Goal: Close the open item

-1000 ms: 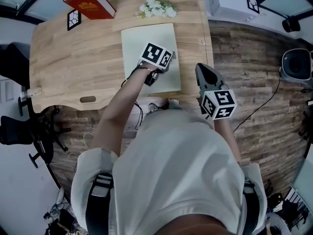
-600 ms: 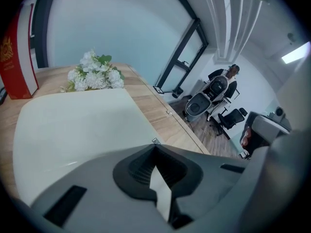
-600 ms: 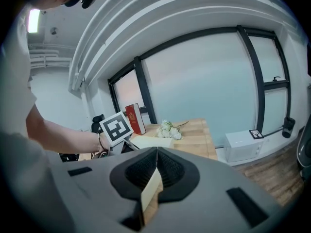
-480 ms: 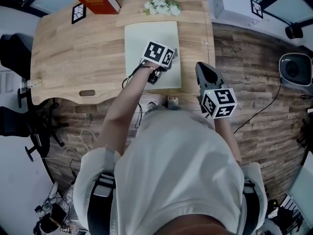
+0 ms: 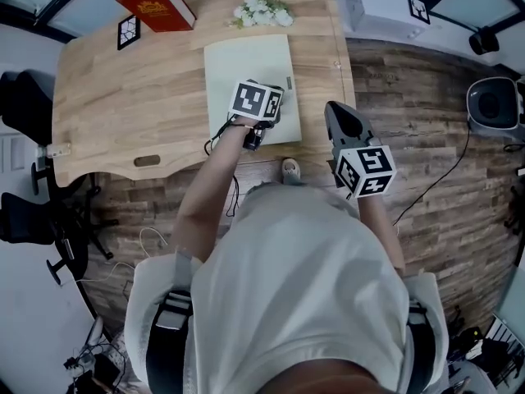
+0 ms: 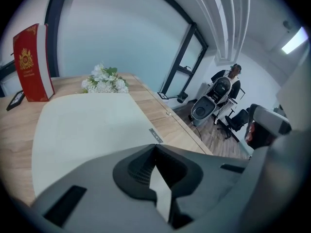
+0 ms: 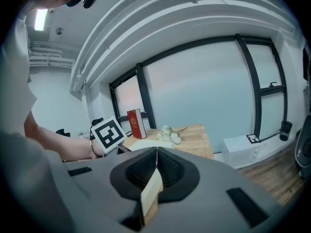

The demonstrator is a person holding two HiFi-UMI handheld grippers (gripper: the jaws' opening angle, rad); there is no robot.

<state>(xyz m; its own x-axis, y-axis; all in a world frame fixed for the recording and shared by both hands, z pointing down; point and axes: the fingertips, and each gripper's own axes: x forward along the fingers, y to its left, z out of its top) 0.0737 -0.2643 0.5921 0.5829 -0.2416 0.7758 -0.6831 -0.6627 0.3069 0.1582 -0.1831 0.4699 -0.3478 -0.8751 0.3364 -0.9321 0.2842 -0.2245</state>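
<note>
A pale green folder [image 5: 244, 68] lies flat on the wooden table [image 5: 123, 105], its cover down; in the left gripper view the folder [image 6: 87, 125] fills the foreground. My left gripper [image 5: 277, 105] hovers over its near right corner, jaws shut with nothing between them [image 6: 155, 147]. Off the table's right edge, my right gripper [image 5: 334, 113] hangs over the floor, also shut and empty [image 7: 156, 152]. Its view looks across at the left gripper's marker cube [image 7: 108, 134] and the table.
A red book [image 5: 154, 4] stands at the table's far left, with a square marker tag [image 5: 129, 32] beside it. White flowers [image 5: 262, 11] lie beyond the folder. A white box [image 5: 385, 11] and a round grey device [image 5: 495, 105] are on the floor to the right.
My left gripper has drawn back a little toward the folder's near edge and lifted. The right gripper has risen slightly. The folder has not moved.
</note>
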